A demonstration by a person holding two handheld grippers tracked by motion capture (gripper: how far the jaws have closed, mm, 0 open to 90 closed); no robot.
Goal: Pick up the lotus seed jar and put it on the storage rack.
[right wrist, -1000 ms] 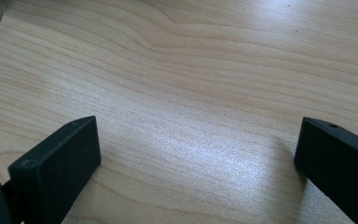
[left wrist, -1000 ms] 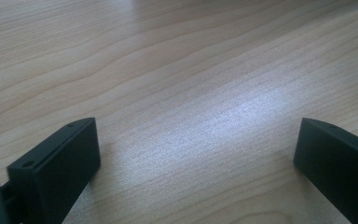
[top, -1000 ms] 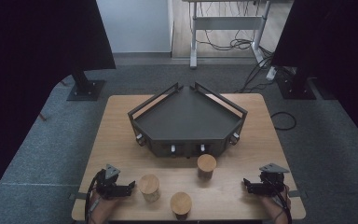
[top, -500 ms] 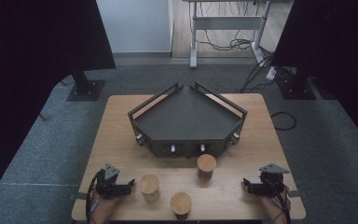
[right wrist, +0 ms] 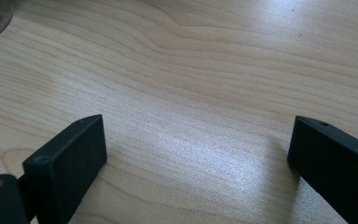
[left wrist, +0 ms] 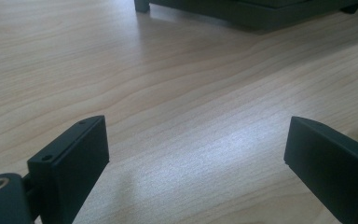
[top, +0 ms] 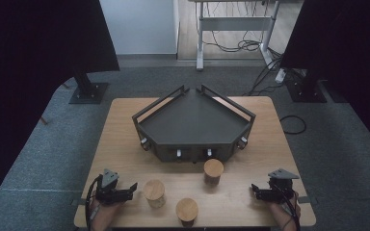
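Left claw (top: 134,186) rests low on the desk (top: 125,144), jaws apart and empty, having just narrowed slightly. The nearest wooden cylinder (top: 154,192) stands just right of its tips; a careless push could topple it. Right claw (top: 254,188), well apart, gapes empty.

Three short wooden cylinders are standing upright on the counter, each showing a round, pale top and a slightly darker side. The left cylinder (top: 154,193) is sitting at about seven o'clock from the counter's middle. The near cylinder (top: 187,210) is standing at six o'clock, closest to the counter's near edge, just beside the left one without touching it. The far cylinder (top: 213,171) is standing at five o'clock from the counter's middle, apart from the other two.
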